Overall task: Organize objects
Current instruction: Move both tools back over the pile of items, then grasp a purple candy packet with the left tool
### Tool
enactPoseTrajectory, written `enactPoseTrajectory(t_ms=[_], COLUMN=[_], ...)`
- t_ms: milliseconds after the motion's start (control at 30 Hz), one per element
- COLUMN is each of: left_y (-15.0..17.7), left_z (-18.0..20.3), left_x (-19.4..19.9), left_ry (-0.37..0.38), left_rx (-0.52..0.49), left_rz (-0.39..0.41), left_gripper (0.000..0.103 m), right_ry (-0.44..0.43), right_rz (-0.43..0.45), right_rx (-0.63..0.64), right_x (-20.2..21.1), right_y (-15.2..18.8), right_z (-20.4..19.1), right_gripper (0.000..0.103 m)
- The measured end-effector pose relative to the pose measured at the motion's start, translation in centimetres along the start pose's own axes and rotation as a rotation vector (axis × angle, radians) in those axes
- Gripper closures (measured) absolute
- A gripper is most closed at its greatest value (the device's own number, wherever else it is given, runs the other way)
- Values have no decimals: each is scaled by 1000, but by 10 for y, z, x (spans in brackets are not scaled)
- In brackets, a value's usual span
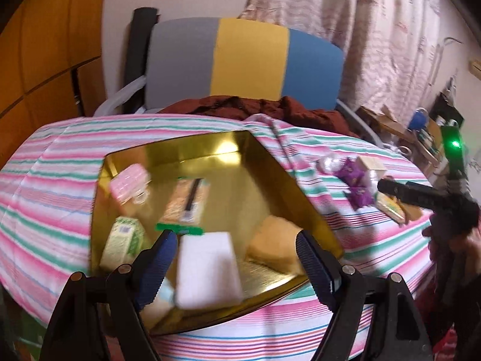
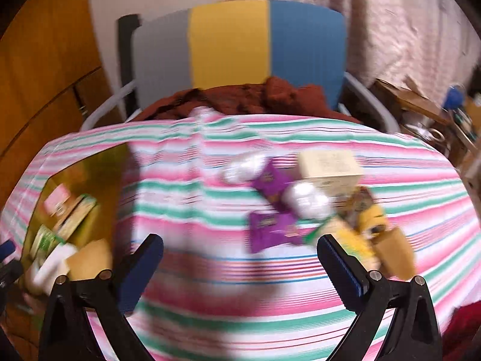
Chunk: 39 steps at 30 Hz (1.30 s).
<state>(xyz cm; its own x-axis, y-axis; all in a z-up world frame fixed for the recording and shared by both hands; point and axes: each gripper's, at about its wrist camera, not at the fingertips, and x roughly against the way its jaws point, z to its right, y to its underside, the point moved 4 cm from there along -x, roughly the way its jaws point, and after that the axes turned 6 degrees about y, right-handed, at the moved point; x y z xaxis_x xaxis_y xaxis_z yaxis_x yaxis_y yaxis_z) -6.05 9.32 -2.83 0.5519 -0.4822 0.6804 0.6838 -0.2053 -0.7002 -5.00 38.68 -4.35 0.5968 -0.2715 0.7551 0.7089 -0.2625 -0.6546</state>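
Left wrist view: left gripper (image 1: 236, 248), jaws spread and empty, hangs over the gold tin (image 1: 306, 186); a white block (image 1: 207, 270) lies in the tin between its fingers.

Right wrist view: right gripper (image 2: 240, 255), jaws likewise apart and empty, faces loose items right of the tin (image 2: 120, 186); purple packets (image 2: 270, 228) lie nearest, ahead and slightly right.

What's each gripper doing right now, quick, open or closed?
Left gripper: open over the gold tin, holding nothing.
Right gripper: open, empty.
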Motion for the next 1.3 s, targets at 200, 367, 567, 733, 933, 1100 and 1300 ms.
enactPoseTrajectory(t_ms=[200, 367, 567, 733, 933, 1100, 1300], left_y=[-12, -19, -26, -28, -40, -43, -42], left_z=[32, 68, 109, 136, 161, 201, 232], left_x=[-15, -31, -58, -80, -114, -143, -189], left_ry=[73, 137, 151, 170, 178, 188, 225], left_rx=[-32, -103, -189, -235, -245, -397, -547], left_rz=[-22, -60, -111, -156, -208, -214, -275], left_gripper=[21, 21, 21, 21, 21, 21, 21], right_ry=[128, 167, 88, 48, 2, -33, -73], right_rz=[42, 30, -11, -9, -10, 2, 5], right_rx=[-145, -360, -498, -485, -484, -484, -510], right_x=[-9, -24, -28, -24, -27, -25, -24], right_y=[-21, -12, -8, -9, -9, -11, -11], right_z=[91, 151, 173, 168, 161, 158, 161], right_gripper=[0, 0, 0, 0, 0, 0, 0])
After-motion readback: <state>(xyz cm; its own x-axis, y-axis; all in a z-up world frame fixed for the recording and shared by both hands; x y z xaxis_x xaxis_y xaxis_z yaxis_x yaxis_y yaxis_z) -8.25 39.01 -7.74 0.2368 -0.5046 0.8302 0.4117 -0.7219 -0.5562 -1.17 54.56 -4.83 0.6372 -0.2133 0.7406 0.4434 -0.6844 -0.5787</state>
